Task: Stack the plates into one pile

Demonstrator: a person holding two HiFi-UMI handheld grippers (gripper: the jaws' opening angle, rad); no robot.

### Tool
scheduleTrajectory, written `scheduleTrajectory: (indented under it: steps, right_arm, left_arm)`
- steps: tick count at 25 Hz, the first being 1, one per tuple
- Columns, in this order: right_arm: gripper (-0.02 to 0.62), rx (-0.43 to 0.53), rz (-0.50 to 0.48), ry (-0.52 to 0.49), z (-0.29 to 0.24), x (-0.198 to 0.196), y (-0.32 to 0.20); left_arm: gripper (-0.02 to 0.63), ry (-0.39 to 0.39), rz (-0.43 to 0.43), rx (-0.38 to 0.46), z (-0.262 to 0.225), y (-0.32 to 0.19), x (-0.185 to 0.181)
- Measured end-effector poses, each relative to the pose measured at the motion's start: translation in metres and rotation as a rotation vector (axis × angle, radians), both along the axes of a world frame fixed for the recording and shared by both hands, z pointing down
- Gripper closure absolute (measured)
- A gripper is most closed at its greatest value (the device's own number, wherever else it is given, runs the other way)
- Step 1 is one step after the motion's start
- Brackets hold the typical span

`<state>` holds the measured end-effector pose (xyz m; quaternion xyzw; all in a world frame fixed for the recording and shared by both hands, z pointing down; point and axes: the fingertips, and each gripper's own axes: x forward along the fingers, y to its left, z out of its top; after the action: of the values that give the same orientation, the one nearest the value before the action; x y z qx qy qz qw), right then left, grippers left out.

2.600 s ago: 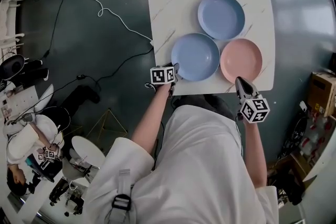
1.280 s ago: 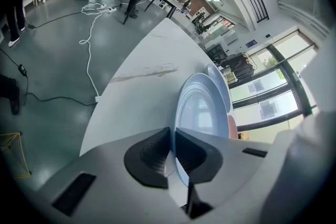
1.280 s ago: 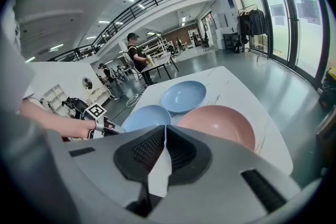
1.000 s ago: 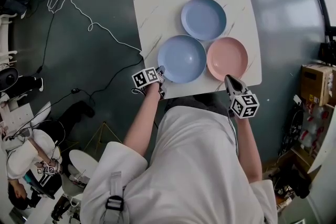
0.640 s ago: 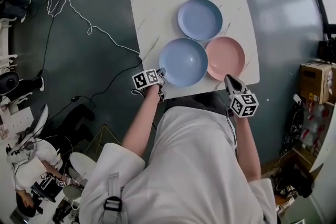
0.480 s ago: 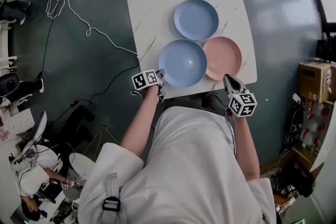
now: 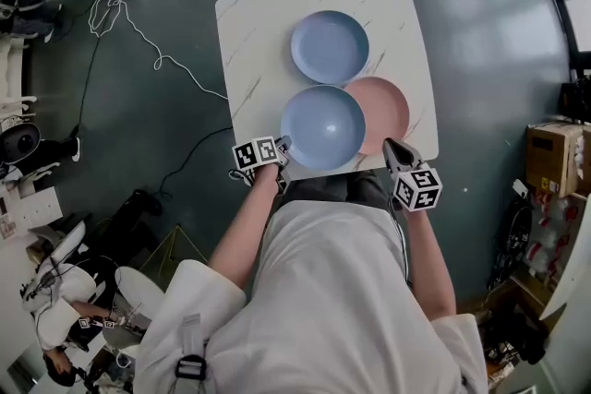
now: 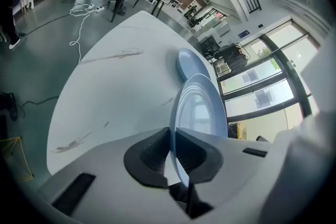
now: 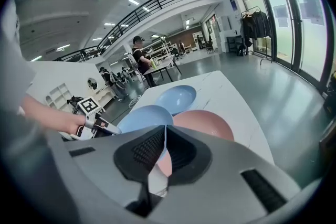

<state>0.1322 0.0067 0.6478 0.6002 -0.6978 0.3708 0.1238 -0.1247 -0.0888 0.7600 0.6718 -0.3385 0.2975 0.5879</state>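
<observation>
White marble table (image 7: pixel 249 41), grey floor. Left gripper (image 7: pixel 283 143) fingers pinch the near blue plate (image 7: pixel 323 126) by its rim; that plate overlaps the pink plate (image 7: pixel 388 111). Right gripper (image 7: pixel 391 147) fingers pressed together, empty, just short of the pink plate.

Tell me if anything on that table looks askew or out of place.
The near blue plate, pinched at its rim by the left gripper, covers the pink plate's left edge, off-centre rather than squarely on it. That looks like stacking under way, not a fault. Nothing is spilled or broken.

The table (image 7: pixel 247 51) lies bare at left; near blue plate (image 7: pixel 323 126) and pink plate (image 7: pixel 386 111) crowd its right.
</observation>
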Motion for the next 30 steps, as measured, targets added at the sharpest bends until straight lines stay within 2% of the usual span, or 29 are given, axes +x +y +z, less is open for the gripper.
scheduleTrajectory:
  steps: [18,30]
  right_arm:
    - [0.568,-0.002,-0.05,-0.023,0.002,0.086,0.001]
    - [0.568,-0.017,-0.095,-0.047,0.014,0.123,-0.002]
  left_arm:
    - [0.58,-0.03,-0.003,0.001,0.003,0.016,0.103]
    - [0.572,-0.073,-0.045,-0.008,0.018,0.022,0.146]
